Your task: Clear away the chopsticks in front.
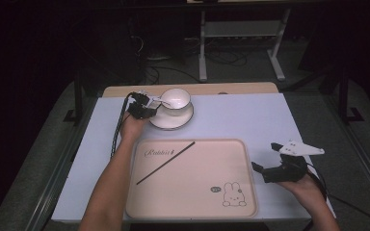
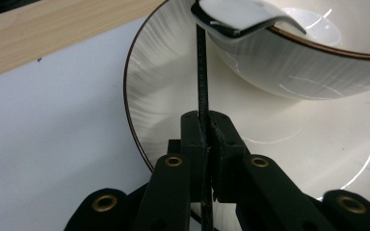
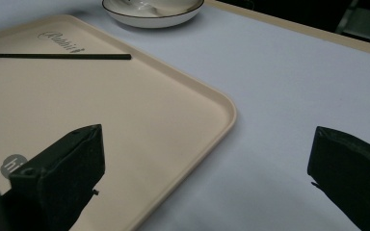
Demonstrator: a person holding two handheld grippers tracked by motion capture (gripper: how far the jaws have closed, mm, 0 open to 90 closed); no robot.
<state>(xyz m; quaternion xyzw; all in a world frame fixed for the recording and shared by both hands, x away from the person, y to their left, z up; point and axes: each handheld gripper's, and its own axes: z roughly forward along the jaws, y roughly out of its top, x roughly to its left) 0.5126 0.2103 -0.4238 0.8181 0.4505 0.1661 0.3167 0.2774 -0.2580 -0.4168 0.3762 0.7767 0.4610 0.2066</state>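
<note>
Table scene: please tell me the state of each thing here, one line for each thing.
Left gripper: shut on a thin black stick.
Stick: held upright, its top end at the spoon.
Spoon: resting on the bowl's rim.
Bowl: upright on the plate.
Plate: flat on the table.
Tray: flat, one chopstick on it.
Chopstick: lying diagonally.
Right gripper: open, holding nothing.

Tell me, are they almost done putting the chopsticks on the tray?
About halfway, it seems. One black chopstick already lies on the beige rabbit tray. The left gripper is shut on a second chopstick beside the bowl and saucer. The right gripper waits open by the tray.
</note>
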